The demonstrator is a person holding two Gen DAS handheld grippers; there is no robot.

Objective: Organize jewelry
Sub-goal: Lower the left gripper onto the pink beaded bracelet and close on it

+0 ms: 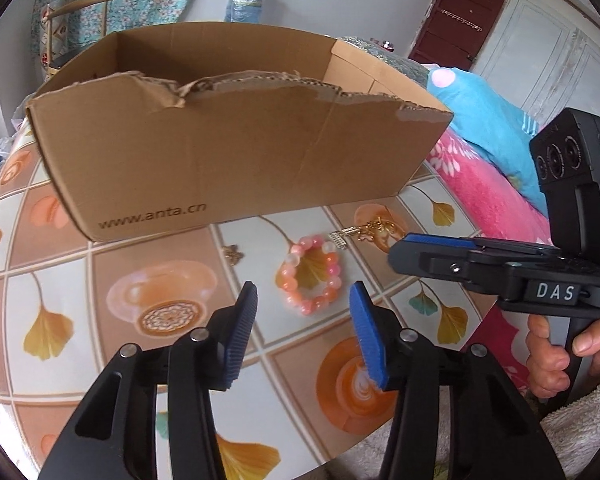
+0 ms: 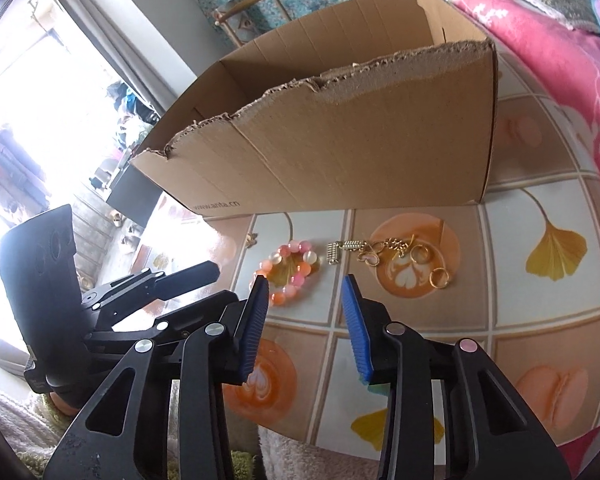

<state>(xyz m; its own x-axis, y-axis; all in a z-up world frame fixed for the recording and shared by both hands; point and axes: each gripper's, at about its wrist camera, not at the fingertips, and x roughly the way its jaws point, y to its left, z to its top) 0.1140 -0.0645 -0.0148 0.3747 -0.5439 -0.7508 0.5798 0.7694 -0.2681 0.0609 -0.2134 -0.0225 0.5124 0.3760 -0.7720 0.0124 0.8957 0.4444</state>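
Observation:
A pink and orange bead bracelet (image 1: 312, 276) (image 2: 290, 274) lies on the patterned tabletop in front of a torn cardboard box (image 1: 228, 148) (image 2: 340, 136). To its right lie a small silver clasp piece (image 2: 333, 255), a gold chain (image 2: 384, 250) and two gold rings (image 2: 440, 278). A tiny gold charm (image 1: 233, 254) sits left of the bracelet. My left gripper (image 1: 303, 294) hovers just short of the bracelet, jaws apart with nothing between them. My right gripper (image 2: 306, 286) also stands open and empty, its left pad over the bracelet's near edge.
The tablecloth (image 1: 80, 280) has ginkgo leaf and coffee prints. A pink and blue blanket (image 1: 492, 168) lies to the right of the table. A hand (image 1: 556, 356) grips the right gripper's handle. A wooden chair (image 1: 60, 20) stands behind the box.

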